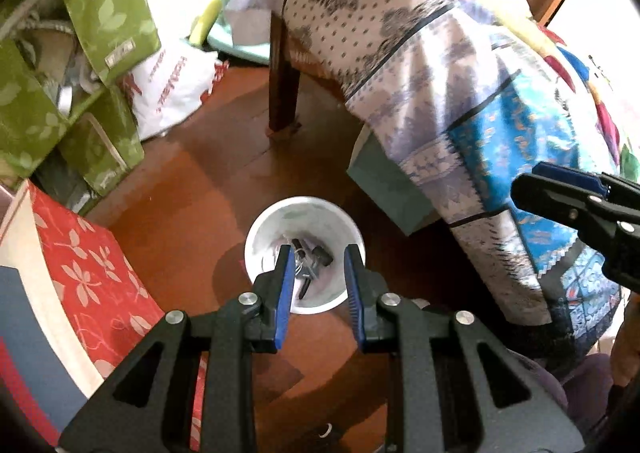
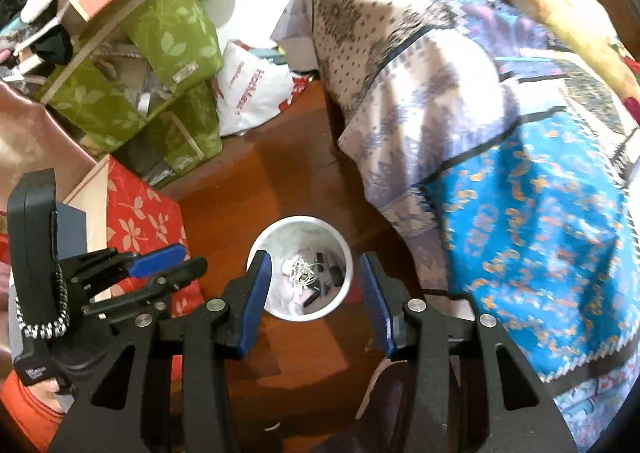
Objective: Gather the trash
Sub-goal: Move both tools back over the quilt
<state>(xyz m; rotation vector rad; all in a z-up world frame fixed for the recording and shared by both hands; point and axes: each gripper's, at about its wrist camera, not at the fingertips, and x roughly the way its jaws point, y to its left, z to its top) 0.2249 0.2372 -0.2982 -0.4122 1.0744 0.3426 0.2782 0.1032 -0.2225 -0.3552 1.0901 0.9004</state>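
White bin (image 1: 305, 213) with trash on wooden floor, directly below both parted, empty hand-held grippers (image 1: 319, 253) (image 2: 314, 267).

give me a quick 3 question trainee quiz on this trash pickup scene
1. True or false: the white bin on the wooden floor already has items in it.
2. Multiple choice: what is held between the blue pads of the left gripper? A) a wad of paper B) a black cable C) nothing
3. Fill in: the patterned cloth hangs over the ____ side of the right wrist view.

Key
1. True: dark objects and pale scraps lie inside.
2. C: the jaws stand apart and empty above the bin, as do those of the right gripper.
3. Right.
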